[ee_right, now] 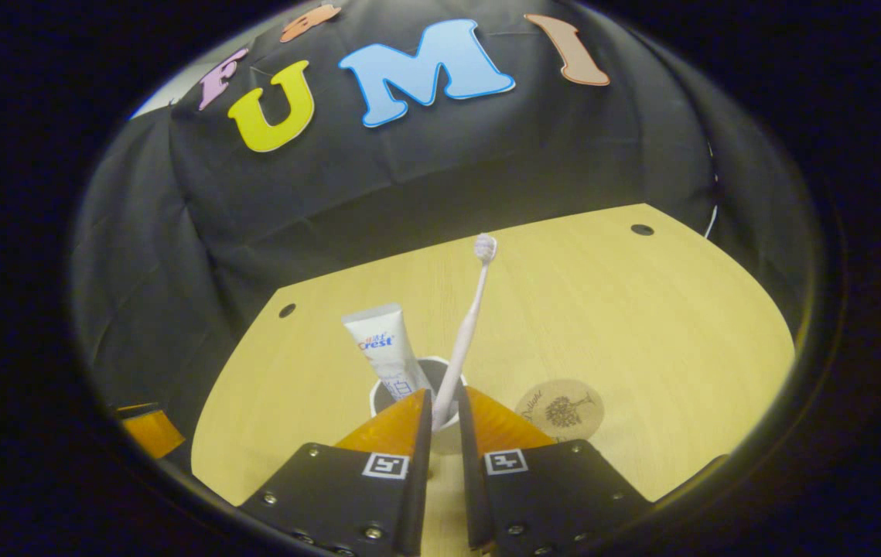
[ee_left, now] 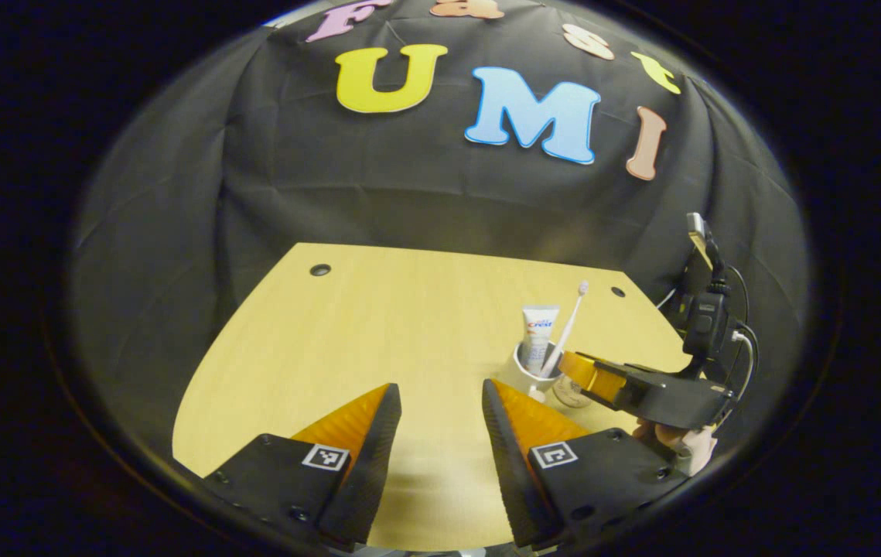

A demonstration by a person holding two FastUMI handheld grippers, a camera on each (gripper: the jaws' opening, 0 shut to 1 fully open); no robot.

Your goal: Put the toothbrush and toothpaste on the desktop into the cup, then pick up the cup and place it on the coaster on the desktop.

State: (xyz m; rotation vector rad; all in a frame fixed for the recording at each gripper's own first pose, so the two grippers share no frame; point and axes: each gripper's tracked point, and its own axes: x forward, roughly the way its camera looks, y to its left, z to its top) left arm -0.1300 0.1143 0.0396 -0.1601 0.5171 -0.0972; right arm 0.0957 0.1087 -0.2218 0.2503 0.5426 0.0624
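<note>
Cup (ee_left: 527,371) stands on the counter (ee_left: 378,325) holding the toothpaste (ee_left: 539,334) and toothbrush (ee_left: 568,325). Left gripper (ee_left: 440,422) is wide open, empty; the right gripper (ee_left: 587,370) reaches the cup.

Right gripper view: right gripper (ee_right: 444,422) nearly closed around the toothbrush (ee_right: 468,333) handle; firm contact cannot be confirmed. Coaster (ee_right: 560,408) lies just beside. Risk: lifting now could tip the cup (ee_right: 409,398).

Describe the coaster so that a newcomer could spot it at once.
On the yellow wooden desktop, look just right of the white cup holding the toothpaste and toothbrush. The coaster is the flat round brown disc with a dark tree design.
</note>
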